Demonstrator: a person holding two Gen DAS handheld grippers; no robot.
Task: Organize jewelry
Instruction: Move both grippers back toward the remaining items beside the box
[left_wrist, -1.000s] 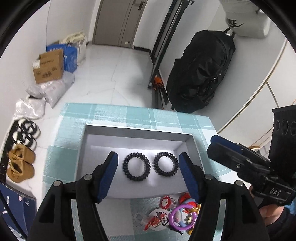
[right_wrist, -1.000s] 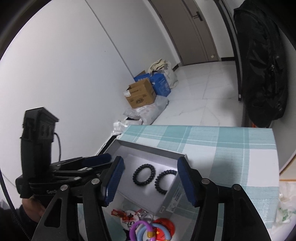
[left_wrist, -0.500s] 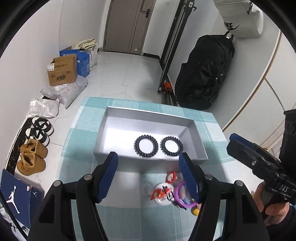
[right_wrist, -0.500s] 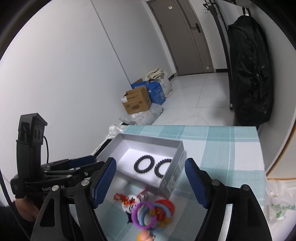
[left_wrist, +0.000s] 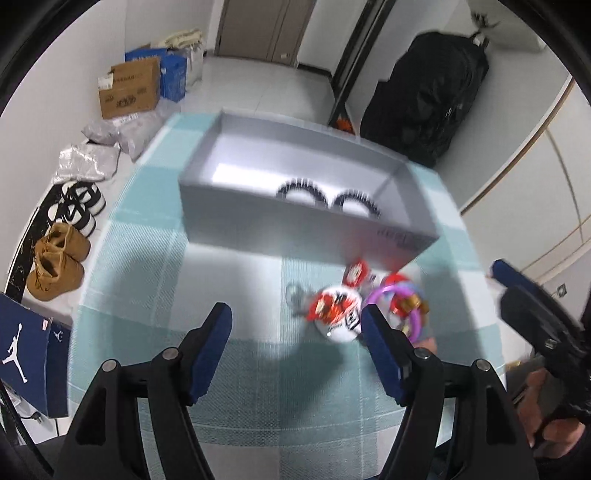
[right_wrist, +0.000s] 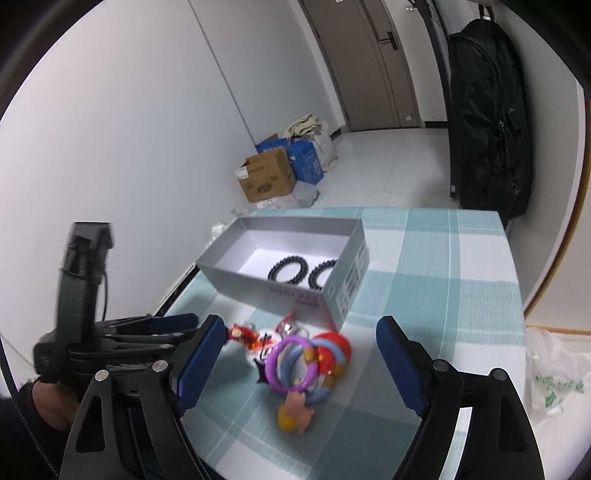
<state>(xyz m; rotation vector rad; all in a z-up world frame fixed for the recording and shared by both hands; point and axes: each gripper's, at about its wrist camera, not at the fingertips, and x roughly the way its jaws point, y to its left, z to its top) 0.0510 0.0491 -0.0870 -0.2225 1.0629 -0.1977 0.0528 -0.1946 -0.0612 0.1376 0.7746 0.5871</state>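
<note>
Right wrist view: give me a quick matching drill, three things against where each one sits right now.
Things:
1. black coil hair ties
2. purple ring
3. cardboard box

Places:
A. on the floor by the wall
B. inside the grey box
C. in the trinket pile on the tablecloth, between the right tongs

Pairs: 1-B, 2-C, 3-A

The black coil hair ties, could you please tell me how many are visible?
2, both lying side by side inside the grey box: one black coil hair tie on the left, the other beside it, partly hidden by the wall.
</note>
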